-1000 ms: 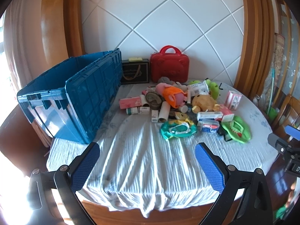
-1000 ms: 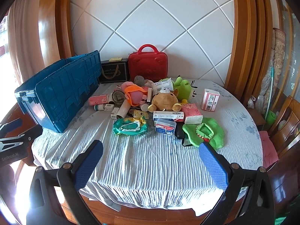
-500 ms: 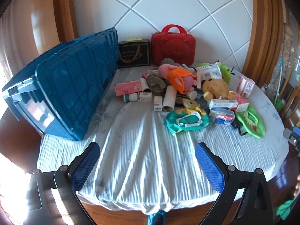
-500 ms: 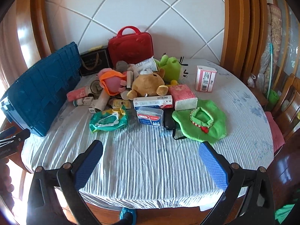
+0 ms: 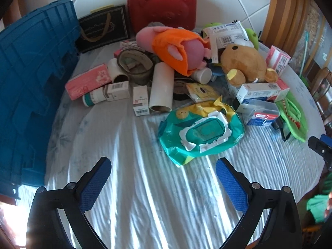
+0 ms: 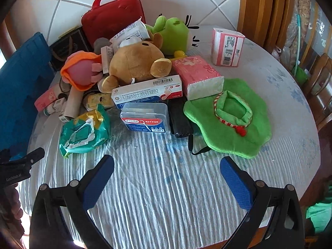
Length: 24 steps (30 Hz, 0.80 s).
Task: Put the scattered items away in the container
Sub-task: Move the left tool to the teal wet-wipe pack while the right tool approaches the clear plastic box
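Observation:
A pile of items lies on the round table. In the left wrist view my left gripper [image 5: 162, 183] is open and empty, just short of a teal wet-wipes pack [image 5: 202, 131]. Behind the pack are a cardboard tube [image 5: 161, 88], a pink plush in orange [image 5: 178, 50] and a brown bear plush [image 5: 243, 64]. The blue crate [image 5: 31, 87] stands at the left. In the right wrist view my right gripper [image 6: 167, 181] is open and empty, in front of a clear floss box [image 6: 145, 117], a white medicine box [image 6: 147, 92] and a green felt hat [image 6: 230, 116].
A red case [image 5: 162, 6] and a black box [image 5: 102, 28] stand against the back wall. A pink tissue pack [image 6: 197, 76] and a pink carton [image 6: 227, 46] sit right of the pile. Wooden chairs [image 6: 317, 83] stand beyond the table's right edge.
Both grippers have moved forward over the table toward the pile. The items now look much closer. Both stay open.

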{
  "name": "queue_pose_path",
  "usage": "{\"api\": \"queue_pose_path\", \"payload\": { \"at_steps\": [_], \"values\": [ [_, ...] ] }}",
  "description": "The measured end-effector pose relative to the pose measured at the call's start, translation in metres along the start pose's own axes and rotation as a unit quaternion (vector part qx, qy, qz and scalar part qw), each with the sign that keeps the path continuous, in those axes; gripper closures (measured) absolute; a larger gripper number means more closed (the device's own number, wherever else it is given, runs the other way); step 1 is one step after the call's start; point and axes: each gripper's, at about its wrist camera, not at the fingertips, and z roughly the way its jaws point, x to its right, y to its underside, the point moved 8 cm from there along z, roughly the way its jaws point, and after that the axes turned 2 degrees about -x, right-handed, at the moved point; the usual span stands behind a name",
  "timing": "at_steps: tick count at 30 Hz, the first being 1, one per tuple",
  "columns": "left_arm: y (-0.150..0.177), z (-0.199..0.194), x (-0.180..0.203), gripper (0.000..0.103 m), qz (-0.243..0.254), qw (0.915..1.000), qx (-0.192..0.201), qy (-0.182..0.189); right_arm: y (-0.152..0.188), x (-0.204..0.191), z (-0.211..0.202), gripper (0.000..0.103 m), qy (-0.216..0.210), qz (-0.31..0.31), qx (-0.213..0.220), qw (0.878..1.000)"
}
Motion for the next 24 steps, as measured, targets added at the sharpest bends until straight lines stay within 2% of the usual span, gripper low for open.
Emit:
{"api": "queue_pose_path", "payload": {
  "at_steps": [2, 4, 5, 7, 10, 11, 14, 16, 20, 24],
  "values": [
    [-0.001, 0.017, 0.005, 0.007, -0.007, 0.9997, -0.02, 0.007, -0.006, -0.001, 0.01, 0.0, 0.0, -0.008, -0.01, 1.0],
    [0.001, 0.03, 0.009, 0.019, -0.014, 0.9992, -0.037, 0.007, -0.013, -0.001, 0.021, 0.001, -0.002, -0.019, -0.019, 1.0],
    [0.002, 0.035, 0.011, 0.022, -0.016, 0.9989, -0.043, 0.006, -0.017, -0.002, 0.026, 0.003, -0.007, -0.024, -0.023, 0.999],
    [0.005, 0.046, 0.014, 0.027, -0.022, 0.9981, -0.057, 0.004, -0.024, -0.006, 0.039, 0.012, -0.022, -0.035, -0.034, 0.999],
    [0.009, 0.062, 0.02, 0.039, -0.03, 0.9966, -0.077, 0.001, -0.038, -0.01, 0.057, 0.017, -0.034, -0.059, -0.045, 0.997],
    [0.011, 0.067, 0.022, 0.044, -0.033, 0.9959, -0.084, 0.0, -0.043, -0.011, 0.063, 0.018, -0.038, -0.064, -0.046, 0.996],
    [0.015, 0.083, 0.028, 0.049, -0.041, 0.9937, -0.104, -0.003, -0.056, -0.015, 0.079, 0.018, -0.051, -0.073, -0.051, 0.995],
    [0.017, 0.093, 0.03, 0.057, -0.047, 0.9921, -0.116, -0.007, -0.061, -0.02, 0.089, 0.018, -0.063, -0.082, -0.058, 0.993],
    [0.006, 0.104, 0.0, 0.057, -0.075, 0.9895, -0.113, -0.051, -0.062, -0.031, 0.109, 0.018, -0.078, -0.101, -0.077, 0.989],
    [-0.013, 0.106, -0.029, 0.057, -0.092, 0.9869, -0.098, -0.089, -0.049, -0.046, 0.119, 0.018, -0.108, -0.111, -0.108, 0.982]
  ]
}}
